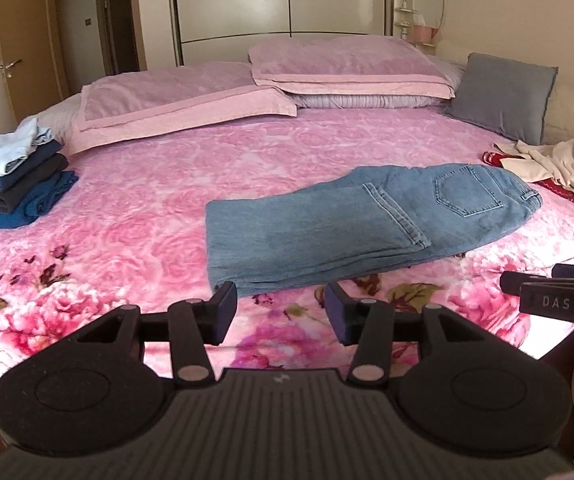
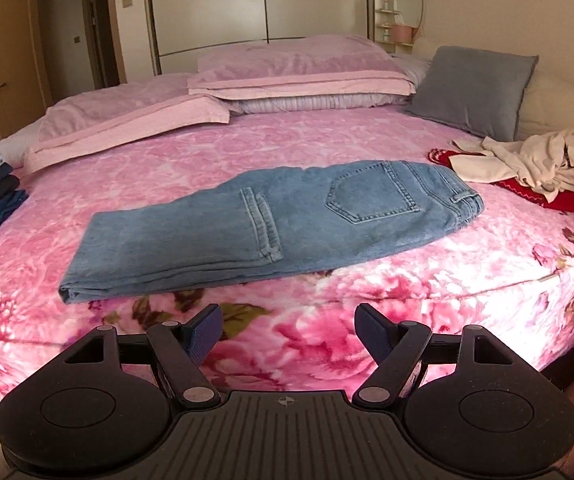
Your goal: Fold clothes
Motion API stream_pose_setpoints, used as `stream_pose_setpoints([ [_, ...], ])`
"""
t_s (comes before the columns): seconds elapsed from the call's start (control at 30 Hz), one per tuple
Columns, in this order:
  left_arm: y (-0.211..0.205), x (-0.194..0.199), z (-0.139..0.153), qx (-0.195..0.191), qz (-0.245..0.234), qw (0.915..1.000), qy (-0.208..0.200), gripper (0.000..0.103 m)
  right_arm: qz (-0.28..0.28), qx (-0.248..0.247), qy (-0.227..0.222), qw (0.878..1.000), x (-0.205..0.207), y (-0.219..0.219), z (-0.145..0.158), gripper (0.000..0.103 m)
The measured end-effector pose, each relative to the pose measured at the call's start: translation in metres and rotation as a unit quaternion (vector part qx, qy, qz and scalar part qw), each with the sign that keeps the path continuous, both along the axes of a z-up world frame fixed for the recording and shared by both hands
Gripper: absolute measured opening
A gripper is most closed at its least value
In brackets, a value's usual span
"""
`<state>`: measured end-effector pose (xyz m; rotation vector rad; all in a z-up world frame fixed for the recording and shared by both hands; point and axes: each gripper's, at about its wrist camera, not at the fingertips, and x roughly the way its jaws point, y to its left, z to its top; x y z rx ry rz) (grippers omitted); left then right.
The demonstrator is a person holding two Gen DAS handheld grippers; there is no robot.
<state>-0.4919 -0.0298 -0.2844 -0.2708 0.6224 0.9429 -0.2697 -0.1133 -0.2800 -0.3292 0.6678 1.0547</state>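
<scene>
two grippers' fingers spread, empty | jeans (image 2: 271, 216) folded near bed edge (image 2: 487, 292)

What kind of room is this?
Most likely a home bedroom: a bed with a pink floral blanket, pillows at its head, and a tall wardrobe behind.

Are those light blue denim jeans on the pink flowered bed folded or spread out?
Folded. The light blue denim jeans lie doubled over, the leg hems resting near the back pocket, layered edges at the left end.
</scene>
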Motion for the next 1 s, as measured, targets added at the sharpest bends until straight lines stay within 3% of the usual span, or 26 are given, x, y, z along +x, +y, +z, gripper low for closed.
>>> stream_pose_setpoints([
  [0.23,0.024,0.013,-0.017,-0.031,-0.018,0.9994,-0.006,0.044,-0.026,-0.028,0.007,0.999,0.020,0.015,-0.015,0.076],
  [0.57,0.072,0.026,-0.047,-0.071,-0.006,0.9975,0.002,0.043,-0.030,-0.061,0.031,0.997,0.052,0.045,-0.045,0.076],
  [0.77,0.108,0.043,-0.061,-0.082,-0.026,0.9963,0.000,0.035,-0.068,0.017,0.122,0.990,0.116,0.045,-0.061,0.076],
  [0.83,0.120,0.051,-0.066,-0.084,-0.032,0.9959,-0.001,0.031,-0.098,0.072,0.188,0.975,0.150,0.037,-0.067,0.076],
  [0.93,0.138,0.061,-0.073,-0.092,-0.033,0.9952,-0.005,0.031,-0.153,0.140,0.282,0.937,0.202,0.024,-0.081,0.076],
  [1.0,0.150,0.068,-0.078,-0.096,-0.031,0.9949,-0.006,0.031,-0.188,0.169,0.317,0.914,0.232,0.018,-0.090,0.076],
])
